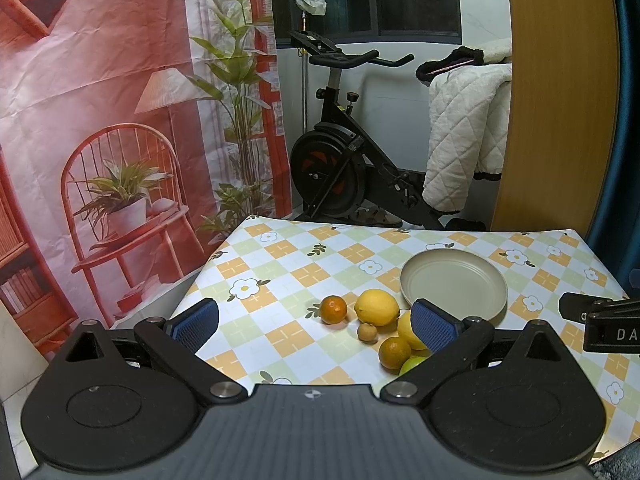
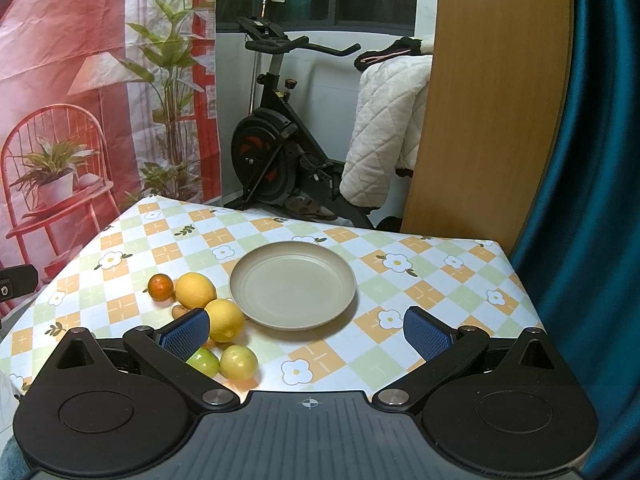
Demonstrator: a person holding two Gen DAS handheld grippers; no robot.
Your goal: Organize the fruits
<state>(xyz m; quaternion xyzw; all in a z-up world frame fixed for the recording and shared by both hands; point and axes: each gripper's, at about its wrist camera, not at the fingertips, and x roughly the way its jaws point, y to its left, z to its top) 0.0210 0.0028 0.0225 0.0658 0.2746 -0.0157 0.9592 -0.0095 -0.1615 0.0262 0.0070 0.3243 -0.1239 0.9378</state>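
An empty beige plate (image 1: 454,285) (image 2: 292,284) sits on the checked tablecloth. Left of it lies a cluster of fruit: a small orange (image 1: 333,309) (image 2: 161,287), two lemons (image 1: 377,307) (image 2: 195,290) (image 2: 225,320), a tiny brown fruit (image 1: 367,333), another orange (image 1: 395,353), a green fruit (image 2: 204,362) and a yellow-green fruit (image 2: 239,362). My left gripper (image 1: 316,326) hovers open near the table's front, its right finger over the second lemon. Likewise open, my right gripper (image 2: 306,334) hangs in front of the plate, its left finger above the fruit.
The table (image 2: 440,280) ends at a far edge with an exercise bike (image 1: 340,152) and a quilted white blanket (image 1: 464,136) behind it. A printed backdrop (image 1: 100,120) hangs left; a wooden panel (image 2: 492,100) and teal curtain (image 2: 592,160) stand right.
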